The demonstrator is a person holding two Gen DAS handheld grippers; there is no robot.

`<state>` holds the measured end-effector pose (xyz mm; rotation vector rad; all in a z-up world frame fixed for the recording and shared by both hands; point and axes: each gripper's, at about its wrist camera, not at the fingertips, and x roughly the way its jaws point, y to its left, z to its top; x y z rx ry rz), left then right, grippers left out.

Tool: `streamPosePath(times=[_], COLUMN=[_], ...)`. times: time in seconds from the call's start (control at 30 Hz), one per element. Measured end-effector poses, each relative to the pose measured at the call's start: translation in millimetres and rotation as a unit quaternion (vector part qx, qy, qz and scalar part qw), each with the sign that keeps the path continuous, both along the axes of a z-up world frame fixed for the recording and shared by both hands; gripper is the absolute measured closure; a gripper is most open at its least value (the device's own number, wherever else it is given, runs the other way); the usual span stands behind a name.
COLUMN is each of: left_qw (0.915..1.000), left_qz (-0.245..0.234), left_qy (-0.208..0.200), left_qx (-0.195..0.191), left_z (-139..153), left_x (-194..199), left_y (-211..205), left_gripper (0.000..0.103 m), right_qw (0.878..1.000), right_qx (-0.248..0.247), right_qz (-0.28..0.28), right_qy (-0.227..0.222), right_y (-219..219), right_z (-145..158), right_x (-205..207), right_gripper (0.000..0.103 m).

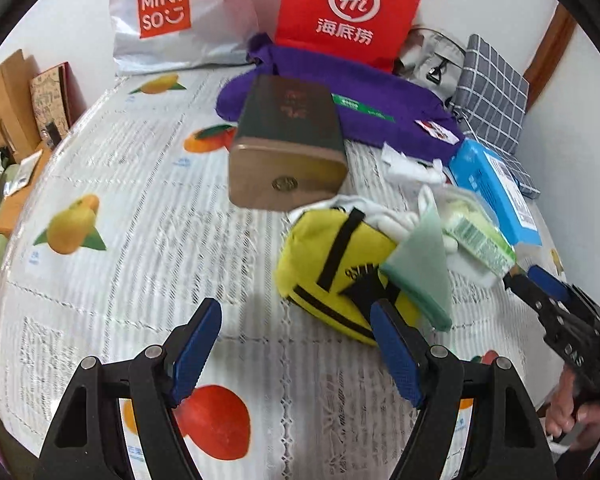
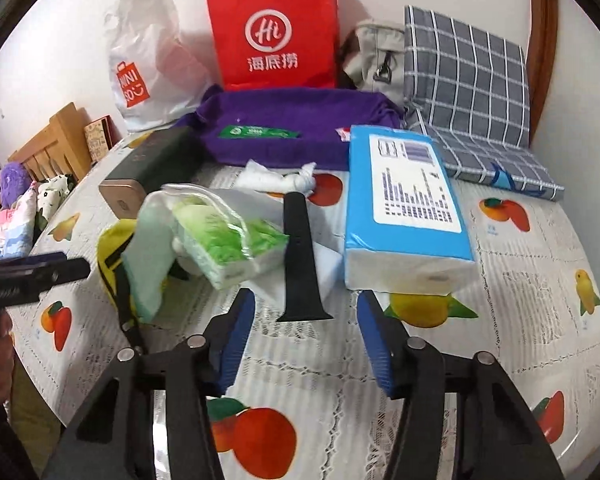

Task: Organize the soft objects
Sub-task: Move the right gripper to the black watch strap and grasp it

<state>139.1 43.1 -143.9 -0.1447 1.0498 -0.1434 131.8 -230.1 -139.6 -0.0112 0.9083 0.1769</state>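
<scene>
Yellow pouch (image 1: 336, 264) with black straps lies right of centre in the left view, a pale green cloth (image 1: 420, 268) draped against it, tissue pack (image 2: 228, 240) just beside. Left gripper (image 1: 296, 352) spread wide, empty, its right finger near the pouch. Right gripper (image 2: 306, 344) spread wide, empty, over a black strap (image 2: 302, 256)

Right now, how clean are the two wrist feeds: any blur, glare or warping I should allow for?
Left wrist view: strong fisheye bending at the edges, black corners; the tin box looks smeared, the yellow pouch a little soft. Right wrist view: same warping; the blue tissue pack reads fairly sharp, with glare on the wrapped green tissue pack. Both views: even light, soft shadows.
</scene>
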Motion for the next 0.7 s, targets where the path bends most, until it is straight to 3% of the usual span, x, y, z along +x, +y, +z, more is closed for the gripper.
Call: streamPosePath(times=[0.17,0.23,0.7], left_qw=[1.0000,1.0000,0.9999], left_qz=[-0.004,-0.004,0.008], left_qy=[0.004,0.004,0.008], left_qx=[-0.003,-0.006,-0.008], left_z=[-1.9,-1.8,0.0], left_x=[0.8,0.5,-9.4], left_y=[-0.8,-0.1,4.3], left_gripper=[0.027,0.027,0.027], right_qw=[1.000,0.999,0.999], right_qx=[-0.003,0.000,0.025], right_qz=[0.012,0.019,0.024], right_qy=[0.016,0.027,0.012], right_y=[1.5,3.2,-15.4], right_z=[-13.4,-19.0,0.5], right_x=[11.7,16.3,-19.6], right_gripper=[0.051,0.071,0.071])
